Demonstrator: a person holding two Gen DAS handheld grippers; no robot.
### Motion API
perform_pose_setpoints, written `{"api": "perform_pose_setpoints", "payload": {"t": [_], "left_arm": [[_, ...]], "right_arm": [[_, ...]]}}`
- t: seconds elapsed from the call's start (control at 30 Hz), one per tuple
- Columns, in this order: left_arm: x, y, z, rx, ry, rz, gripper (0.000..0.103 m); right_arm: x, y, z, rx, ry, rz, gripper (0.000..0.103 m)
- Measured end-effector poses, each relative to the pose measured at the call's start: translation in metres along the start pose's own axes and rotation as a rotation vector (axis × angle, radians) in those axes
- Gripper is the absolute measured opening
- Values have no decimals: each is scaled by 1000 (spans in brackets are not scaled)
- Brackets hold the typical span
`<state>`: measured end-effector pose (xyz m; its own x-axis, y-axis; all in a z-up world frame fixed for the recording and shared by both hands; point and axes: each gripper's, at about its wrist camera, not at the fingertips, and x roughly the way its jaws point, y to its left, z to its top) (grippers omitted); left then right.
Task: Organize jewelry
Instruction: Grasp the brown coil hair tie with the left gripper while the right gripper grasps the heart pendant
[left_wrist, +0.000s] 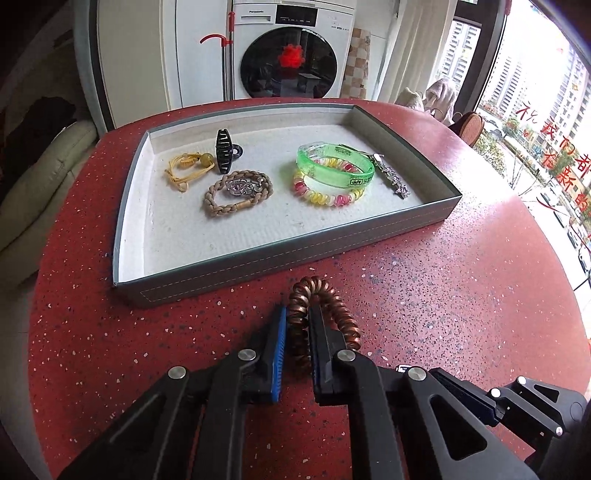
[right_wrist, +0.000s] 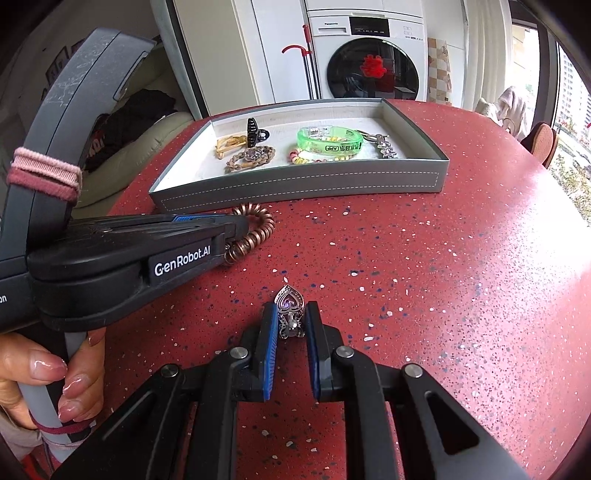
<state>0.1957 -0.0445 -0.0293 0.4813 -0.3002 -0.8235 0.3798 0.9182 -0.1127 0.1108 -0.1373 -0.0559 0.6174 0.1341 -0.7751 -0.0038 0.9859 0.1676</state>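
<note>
Your left gripper (left_wrist: 297, 314) is closed on the copper coil tie (left_wrist: 317, 314), one side of its loop pinched between the blue pads while the rest of the loop bulges out to the right. It sits on the red worktop (left_wrist: 461, 295), just in front of the tray (left_wrist: 280, 266) and near its front wall. The coil looks light, springy and soft; it will stretch and swing if you lift fast, and a smooth plastic spiral can slide through the pads. Your hold on one strand of the loop looks sound, so lift gently and let the free part hang.

Your right gripper (right_wrist: 291, 321) stands narrow around the silver heart piece (right_wrist: 290, 310), its pads just beside both flanks; you cannot tell from here whether they are already pressing. This piece lies on the worktop well short of the tray. It looks small, rigid, filigreed metal with a purple stone, probably light but slick and liable to twist or pop out. Take it across the broad middle of its body, not the tip, with firm, even pressure.

Free floor shows in the tray's near part, in front of the braided bracelet (left_wrist: 238, 192) and green bangle (left_wrist: 334, 166).
</note>
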Motion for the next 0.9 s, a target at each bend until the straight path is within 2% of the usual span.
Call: {"api": "perform_pose_setpoints", "payload": {"t": [0.03,0.27,0.43,0.47,0.53,0.6,0.7,0.83,0.9], "left_arm": [[-2,1,0,-3,-4,-1,30],[-14,4,-5,10,-39,12,30],[-17,12,-10,-10,-35,13,30],[-17,13,-11,-12,-33,15,30],[-16,14,-12,-14,-30,18,30],[-17,15,-13,-17,-30,20,30],[-20,17,-15,-19,-34,23,30],[-22,20,-15,-30,-36,27,30],[-23,21,-16,-32,-35,28,30]], "right_arm": [[-1,-2,2,8,2,5,6],[-6,-15,12,46,-3,17,6],[0,-24,12,90,37,83,6],[1,-24,11,86,41,84,8],[2,-20,10,70,43,80,18],[2,-14,10,47,41,82,44],[0,-3,9,-9,31,70,46],[8,8,7,-70,69,11,45],[9,11,5,-85,67,-17,42]]}}
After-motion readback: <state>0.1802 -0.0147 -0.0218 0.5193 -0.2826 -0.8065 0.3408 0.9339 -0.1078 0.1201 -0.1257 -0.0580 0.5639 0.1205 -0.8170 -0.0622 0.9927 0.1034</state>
